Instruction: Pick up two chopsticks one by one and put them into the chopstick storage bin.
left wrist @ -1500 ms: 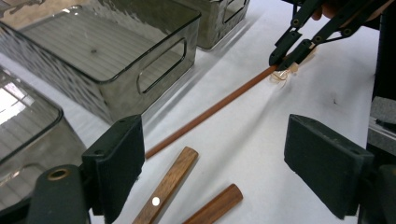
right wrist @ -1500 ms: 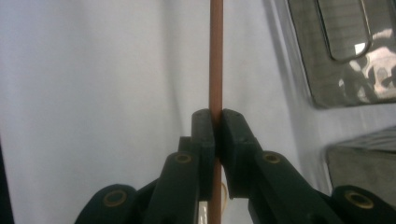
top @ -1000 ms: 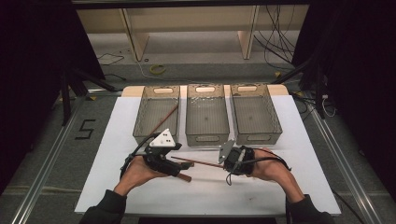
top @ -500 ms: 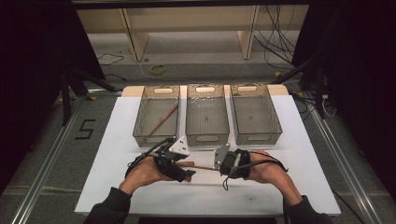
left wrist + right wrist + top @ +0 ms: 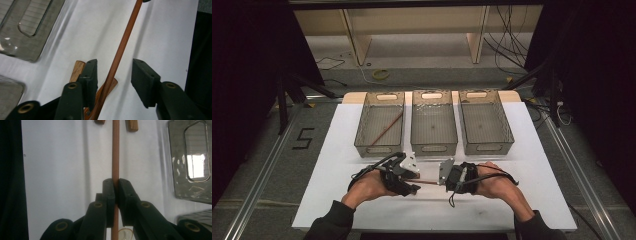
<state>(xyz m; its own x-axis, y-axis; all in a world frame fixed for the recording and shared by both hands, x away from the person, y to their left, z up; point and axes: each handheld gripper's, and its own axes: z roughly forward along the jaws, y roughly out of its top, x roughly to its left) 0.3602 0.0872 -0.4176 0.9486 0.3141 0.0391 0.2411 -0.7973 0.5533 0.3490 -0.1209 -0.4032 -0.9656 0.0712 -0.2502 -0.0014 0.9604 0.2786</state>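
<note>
Right gripper (image 5: 115, 186): clamped tight on a thin wooden stick (image 5: 115, 150), holding it just above the white table (image 5: 532, 200).
Left gripper (image 5: 113, 75): half open, jaws have just been closing; stick passes between the pads, nearer the left one, no squeeze visible yet.
Stick location: spans between both grippers in front of the middle bin (image 5: 434, 122).
Risk: stick sits off-centre in the left jaws, so closing could push it sideways or twist it in the right grip.
Risk 2: short wood pieces (image 5: 77, 70) under the left jaws could get pinched too.
Materials: smooth round reddish wood; clear ribbed plastic bins; matte black pads.
</note>
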